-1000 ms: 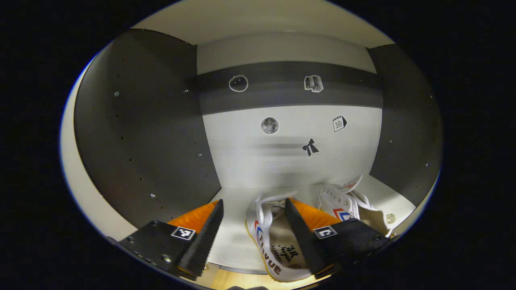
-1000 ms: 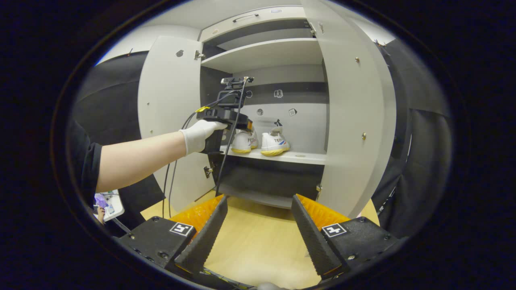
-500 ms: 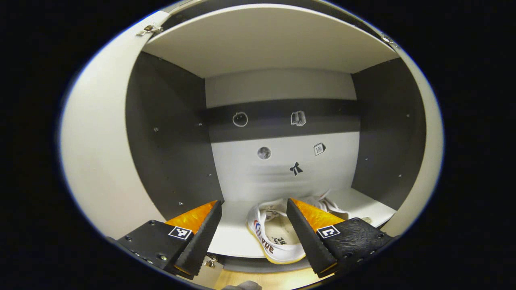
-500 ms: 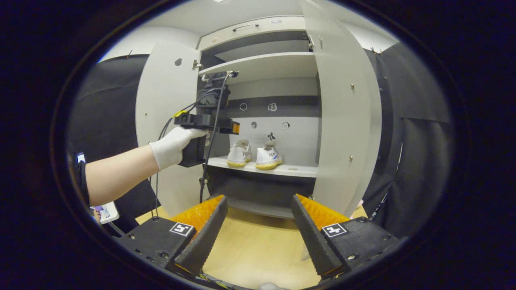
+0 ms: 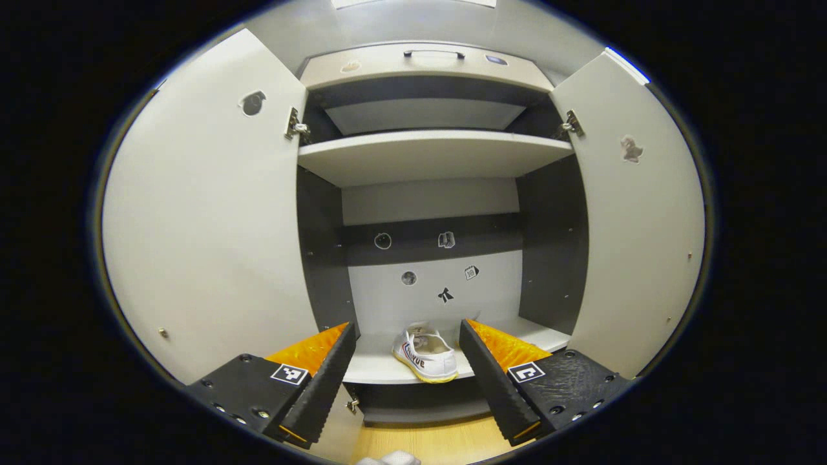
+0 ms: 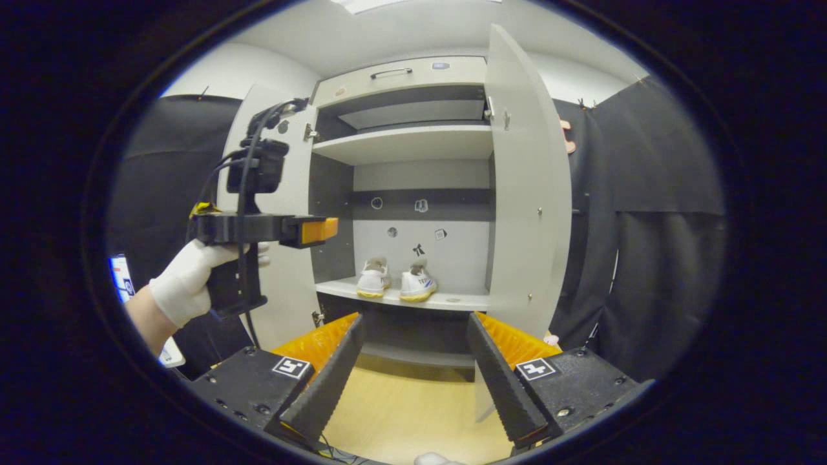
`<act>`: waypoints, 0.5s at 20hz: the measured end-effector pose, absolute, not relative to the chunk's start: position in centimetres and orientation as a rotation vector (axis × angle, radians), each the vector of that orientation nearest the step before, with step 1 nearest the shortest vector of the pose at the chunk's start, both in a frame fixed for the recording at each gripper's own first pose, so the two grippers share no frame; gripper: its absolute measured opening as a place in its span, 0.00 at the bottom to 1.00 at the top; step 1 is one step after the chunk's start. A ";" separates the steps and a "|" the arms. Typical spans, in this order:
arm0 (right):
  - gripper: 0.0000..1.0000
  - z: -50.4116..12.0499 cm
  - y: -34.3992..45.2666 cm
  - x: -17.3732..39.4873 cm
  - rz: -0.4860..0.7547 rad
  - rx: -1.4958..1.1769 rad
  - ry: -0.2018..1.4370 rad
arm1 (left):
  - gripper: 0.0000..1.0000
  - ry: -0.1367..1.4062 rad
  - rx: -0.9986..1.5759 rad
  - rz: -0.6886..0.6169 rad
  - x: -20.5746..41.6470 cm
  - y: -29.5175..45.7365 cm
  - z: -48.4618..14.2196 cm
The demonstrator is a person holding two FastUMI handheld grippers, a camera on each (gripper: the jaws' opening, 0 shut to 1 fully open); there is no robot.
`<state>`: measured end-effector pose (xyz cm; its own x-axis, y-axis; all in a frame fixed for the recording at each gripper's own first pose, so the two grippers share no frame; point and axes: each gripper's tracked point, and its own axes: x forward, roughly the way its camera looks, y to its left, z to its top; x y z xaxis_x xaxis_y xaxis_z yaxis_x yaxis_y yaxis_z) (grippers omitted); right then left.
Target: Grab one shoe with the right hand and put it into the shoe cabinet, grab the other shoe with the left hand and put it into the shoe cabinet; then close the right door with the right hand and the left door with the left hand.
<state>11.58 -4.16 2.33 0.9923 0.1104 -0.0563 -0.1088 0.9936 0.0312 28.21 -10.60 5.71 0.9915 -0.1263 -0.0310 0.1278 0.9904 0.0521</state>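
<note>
Two white shoes stand side by side on the cabinet's middle shelf point(image 6: 465, 301): the left shoe point(image 6: 374, 279) and the right shoe point(image 6: 417, 283). In the left gripper view the left shoe point(image 5: 426, 352) shows between my fingers while the other is hidden behind one finger. Both cabinet doors hang open: the left door point(image 5: 207, 213) point(image 6: 284, 290) and the right door point(image 5: 636, 245) point(image 6: 526, 194). My left gripper point(image 5: 407, 374) is open and empty, well back from the shelf; a gloved hand point(image 6: 187, 284) holds it at the left. My right gripper point(image 6: 413, 378) is open and empty too, farther back.
An upper shelf point(image 5: 426, 152) and a top drawer with a handle point(image 5: 433, 55) sit above. The back panel carries small stickers point(image 5: 446, 295). Wooden floor point(image 6: 413, 413) lies before the cabinet, and black cloth point(image 6: 659, 258) hangs to the right.
My left gripper has pulled back out of the cabinet, leaving the shoe on the shelf; both doors have come into its view. My right gripper has also backed away a little.
</note>
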 end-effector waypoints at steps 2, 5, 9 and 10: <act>1.00 3.0 -4.4 10.6 0.083 0.033 0.042 | 0.96 0.002 0.061 -0.131 24.9 -9.4 6.4; 1.00 3.7 -4.9 9.2 0.041 0.035 0.017 | 0.96 -0.022 0.067 -0.133 19.9 -7.8 6.4; 1.00 3.2 -6.2 6.5 -0.028 0.038 0.015 | 0.96 -0.006 0.045 -0.140 13.7 -5.6 4.4; 1.00 3.1 -6.8 5.7 -0.047 0.037 0.017 | 0.96 0.011 0.034 -0.145 12.3 -5.4 3.5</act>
